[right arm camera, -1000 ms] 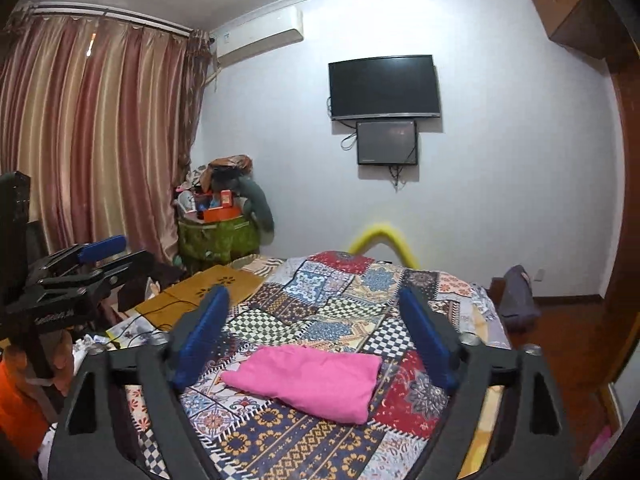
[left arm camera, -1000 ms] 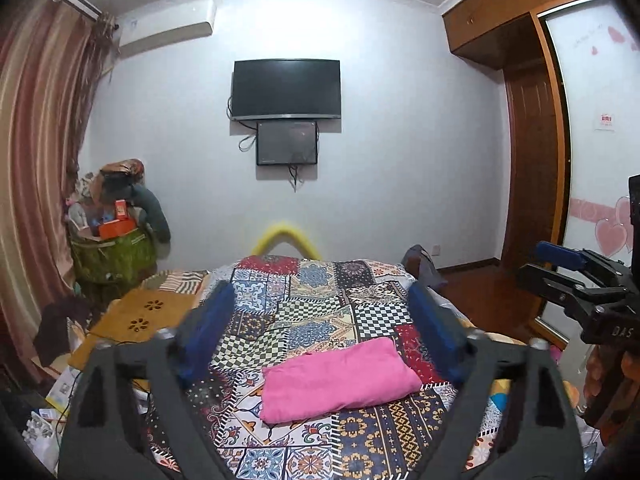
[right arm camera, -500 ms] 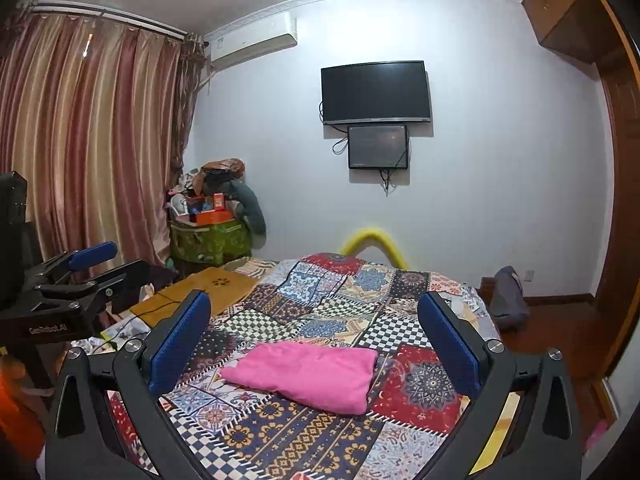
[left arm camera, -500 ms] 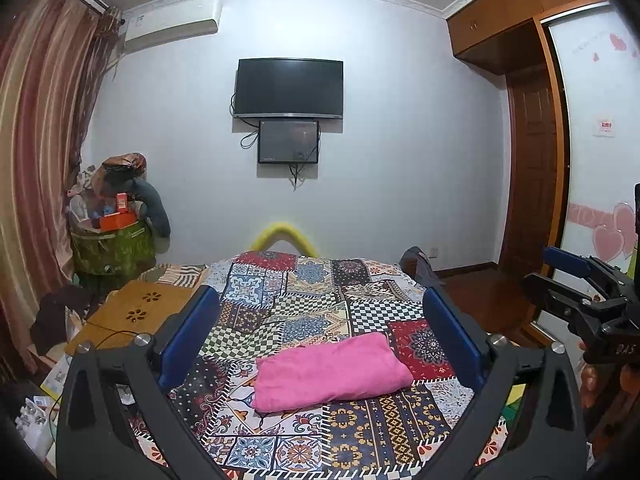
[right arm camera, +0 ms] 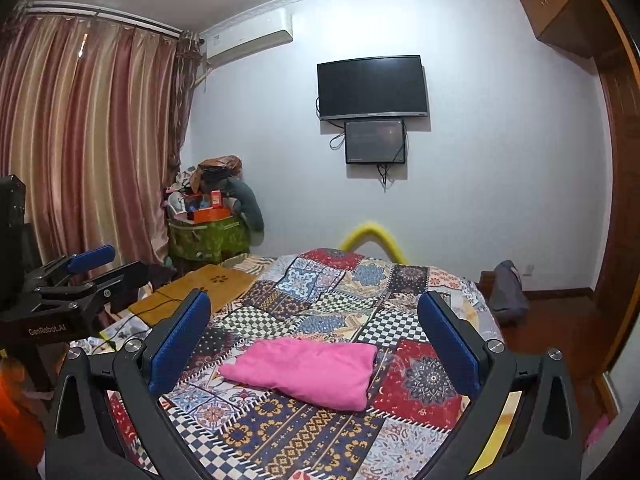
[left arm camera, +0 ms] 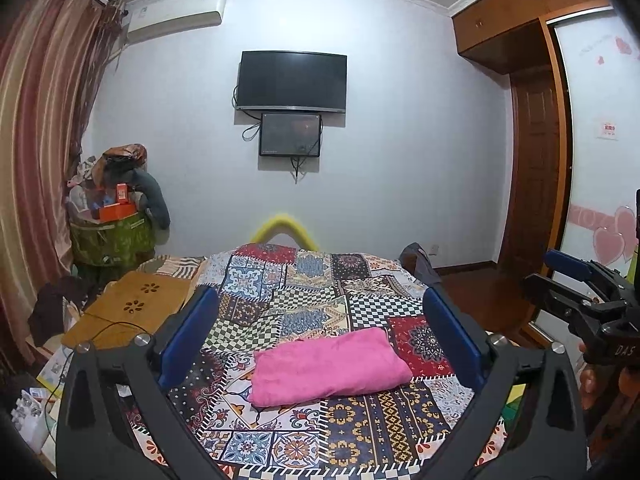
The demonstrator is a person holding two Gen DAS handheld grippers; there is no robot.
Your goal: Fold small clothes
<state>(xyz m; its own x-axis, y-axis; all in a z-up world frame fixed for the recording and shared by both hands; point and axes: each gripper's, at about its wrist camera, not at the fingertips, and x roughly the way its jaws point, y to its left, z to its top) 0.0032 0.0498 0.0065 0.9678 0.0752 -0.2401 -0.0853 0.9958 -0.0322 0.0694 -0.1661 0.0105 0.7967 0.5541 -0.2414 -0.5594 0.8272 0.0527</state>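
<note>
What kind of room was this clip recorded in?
Most likely a home bedroom: a bed under a patchwork quilt with a folded pink garment on it, a wall-mounted TV facing the bed, striped curtains, and a built-in wooden wardrobe.

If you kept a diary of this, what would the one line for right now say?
left gripper: open, empty | right gripper: open, empty | pink cloth: folded, lying on patchwork bedspread, untouched

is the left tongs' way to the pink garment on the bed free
Probably yes: the left tongs stand open and empty, the folded pink garment lies directly ahead on the patchwork bedspread, nothing between them.
</note>
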